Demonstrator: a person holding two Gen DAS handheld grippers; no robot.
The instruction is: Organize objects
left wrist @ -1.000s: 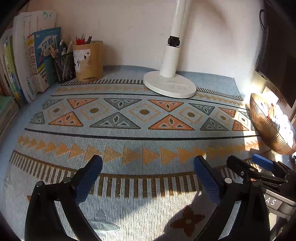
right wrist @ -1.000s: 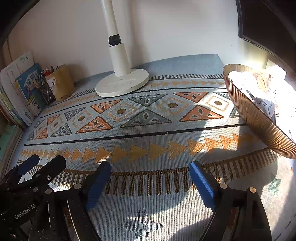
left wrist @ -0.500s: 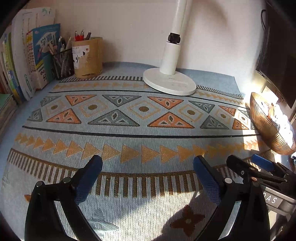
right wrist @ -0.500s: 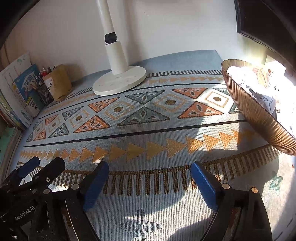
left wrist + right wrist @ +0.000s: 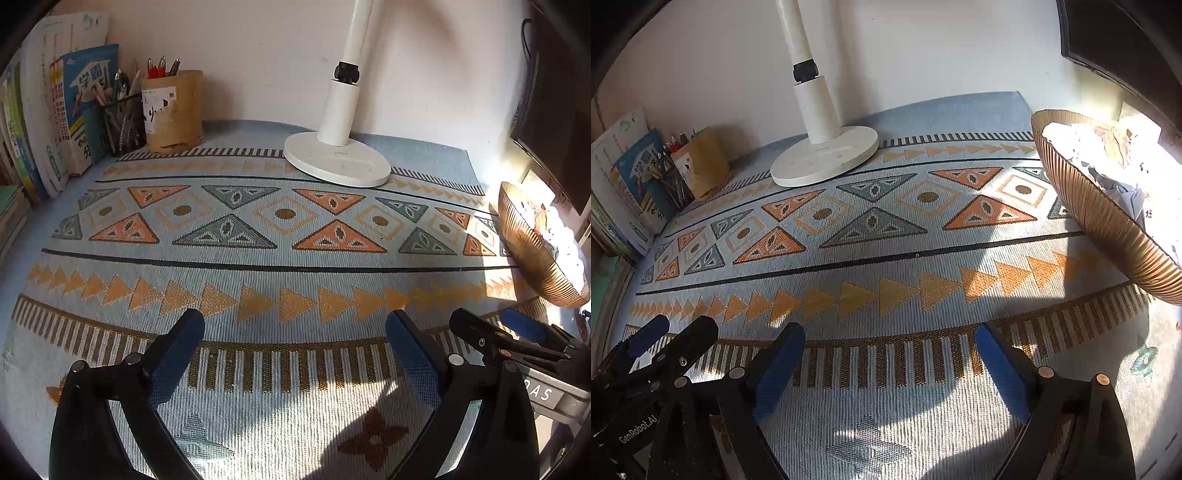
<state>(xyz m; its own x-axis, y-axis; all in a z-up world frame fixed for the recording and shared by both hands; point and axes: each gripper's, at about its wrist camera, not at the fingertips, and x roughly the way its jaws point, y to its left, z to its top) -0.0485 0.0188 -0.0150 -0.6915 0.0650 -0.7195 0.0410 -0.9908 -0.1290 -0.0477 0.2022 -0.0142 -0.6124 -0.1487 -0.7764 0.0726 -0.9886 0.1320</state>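
Both grippers, left (image 5: 295,334) and right (image 5: 889,343), hover with fingers released, empty. The ribbed amber glass bowl (image 5: 1108,221) of crumpled paper sits at the worktop's right edge; we judge a careless reach could tip it off.

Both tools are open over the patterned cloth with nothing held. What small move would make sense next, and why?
Probably ease the right tool forward and to its right toward the ribbed bowl. Its jaws stand wide apart and empty, and the bowl with crumpled paper is the nearest loose thing on that side. The left tool is also open and empty; the pen holder and books already stand neatly.
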